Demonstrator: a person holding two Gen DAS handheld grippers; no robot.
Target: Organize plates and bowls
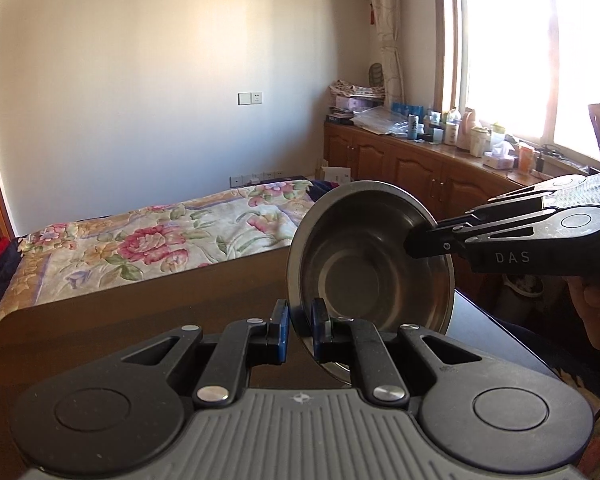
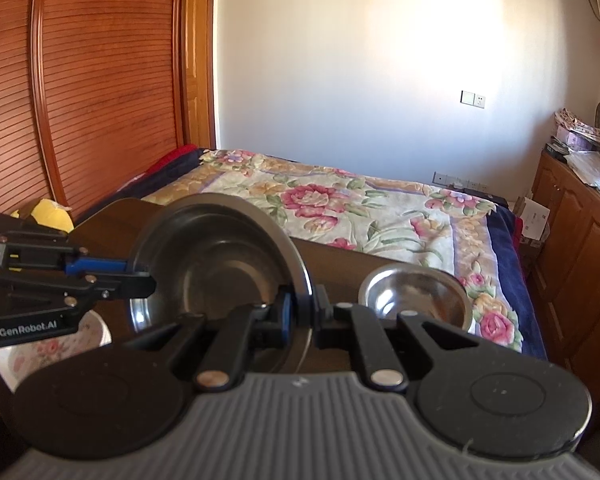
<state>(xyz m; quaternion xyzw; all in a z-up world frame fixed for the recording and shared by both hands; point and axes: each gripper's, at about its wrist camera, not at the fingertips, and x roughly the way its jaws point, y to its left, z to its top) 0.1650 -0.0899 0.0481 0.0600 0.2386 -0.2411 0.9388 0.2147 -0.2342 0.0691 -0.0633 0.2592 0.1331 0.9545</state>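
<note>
Held bowl: you had a stainless steel bowl [image 1: 370, 256] up on edge above the dark wooden table [image 1: 148, 312], its hollow turned to your right gripper; broad flat rim, dull grey inside, round flat base.
Left gripper [image 1: 300, 326]: you had its blue-padded jaws clamped on the bowl's lower rim, one pad inside, one outside.
Right gripper [image 2: 300, 312]: you reached in from the right with its jaws closed on the rim at the opposite side, so the bowl hung between your two tools.
Second bowl: a smaller steel bowl [image 2: 416, 294] stood upright near the table's far right edge, beside the floral bedspread [image 2: 340, 208].
Third dish: a floral-patterned white dish [image 2: 56, 344] showed at the table's left edge, under your left gripper; mostly hidden.
Your hand: part of your right hand [image 1: 598, 308] showed below the right tool's handle.
</note>
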